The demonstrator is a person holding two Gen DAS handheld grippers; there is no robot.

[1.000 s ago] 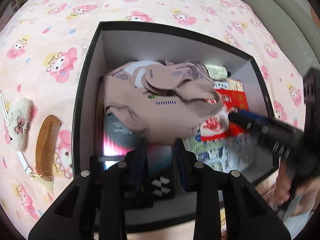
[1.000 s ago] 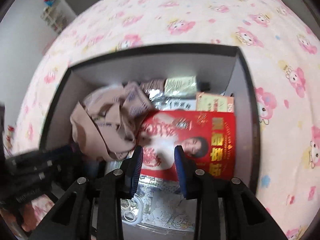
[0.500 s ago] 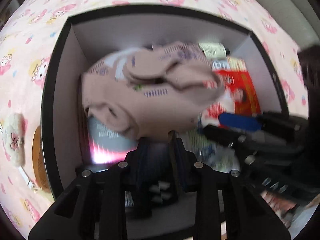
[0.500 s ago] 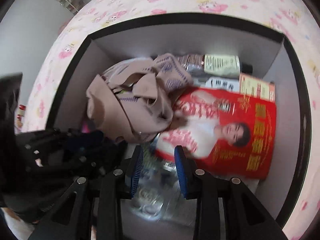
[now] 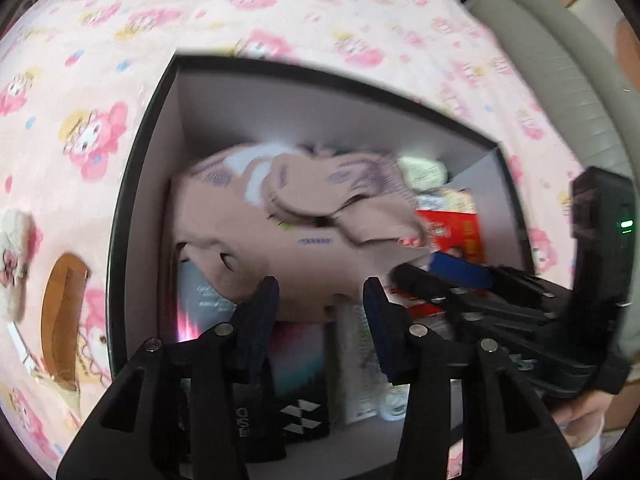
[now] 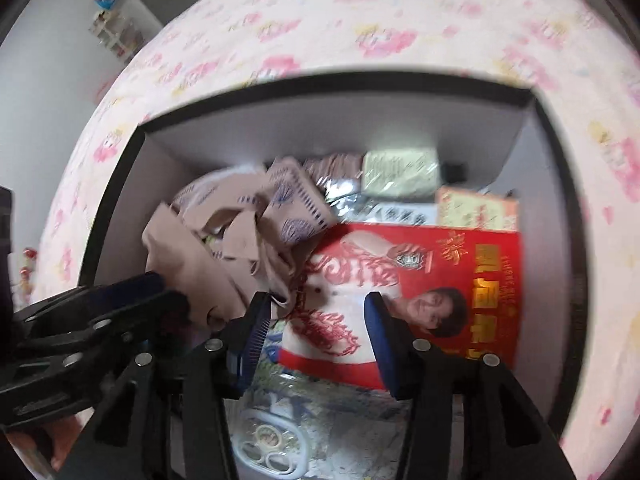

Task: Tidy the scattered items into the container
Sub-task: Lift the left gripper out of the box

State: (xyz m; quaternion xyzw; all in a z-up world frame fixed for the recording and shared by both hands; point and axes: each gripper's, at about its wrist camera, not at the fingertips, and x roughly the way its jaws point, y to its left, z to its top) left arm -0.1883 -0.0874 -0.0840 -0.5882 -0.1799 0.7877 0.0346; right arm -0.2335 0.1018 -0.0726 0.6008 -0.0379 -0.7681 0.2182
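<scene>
Two grippers are hanging over one black box [image 5: 132,200] on the pink printed bedspread [image 5: 280,12]. The left gripper [image 5: 320,304] and the right gripper [image 6: 316,320] are both opening their jaws, wider than a second ago, with nothing pressed between the pads. One crumpled beige garment [image 5: 280,232] is lying inside the box beside one red booklet [image 6: 460,264]. Only the left view is showing one wooden comb [image 5: 62,312] lying outside the box; only the right view is showing one pale packet [image 6: 400,168] at the far wall.

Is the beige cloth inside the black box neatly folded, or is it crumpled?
Crumpled. The beige cloth lies bunched in the black box, with uneven folds and loose flaps, partly covering the red booklet.
</scene>
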